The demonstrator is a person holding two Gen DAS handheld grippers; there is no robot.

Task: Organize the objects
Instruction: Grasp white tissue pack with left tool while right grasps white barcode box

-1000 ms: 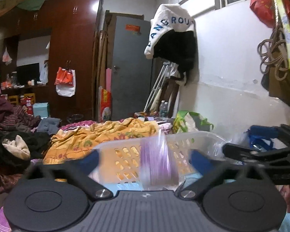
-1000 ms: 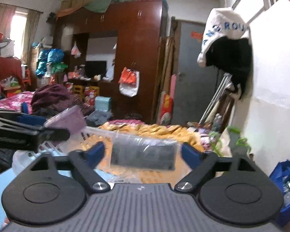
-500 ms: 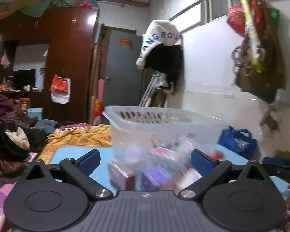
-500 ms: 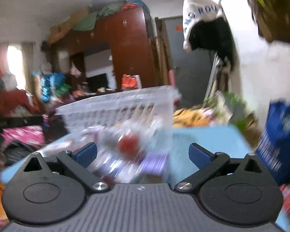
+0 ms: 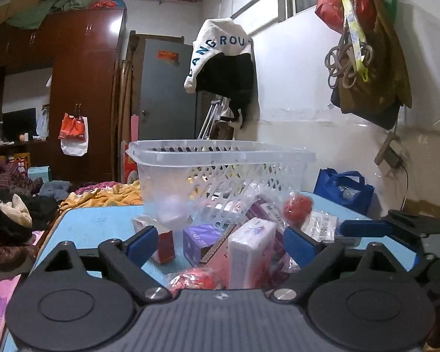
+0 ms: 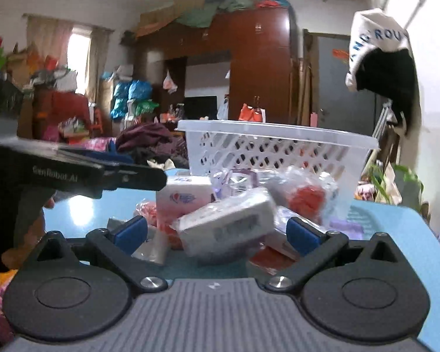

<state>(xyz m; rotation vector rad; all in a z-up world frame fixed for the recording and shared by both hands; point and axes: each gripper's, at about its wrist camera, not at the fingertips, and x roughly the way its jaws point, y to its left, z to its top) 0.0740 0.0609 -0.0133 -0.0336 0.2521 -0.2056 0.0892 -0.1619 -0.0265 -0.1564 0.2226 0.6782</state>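
A clear plastic basket [image 5: 220,158] stands on the blue table [image 5: 96,223], also in the right wrist view [image 6: 275,146]. In front of it lies a heap of small packs: a white tissue pack [image 5: 249,252], a purple box [image 5: 199,240], a red-and-white carton [image 5: 165,243], red items in wrappers [image 5: 297,208]. In the right wrist view a white wrapped pack [image 6: 226,226] lies nearest. My left gripper [image 5: 220,243] is open and empty, low before the heap. My right gripper [image 6: 217,231] is open and empty, also before the heap.
The table's left edge drops to a bed with clothes and a yellow blanket [image 5: 102,196]. A blue bag [image 5: 343,190] sits by the white wall on the right. The other gripper's body [image 6: 73,173] reaches in at the left of the right wrist view.
A second ago each gripper was shut on a pack above the basket. Both have let go, opened and dropped low to table height before the heap.
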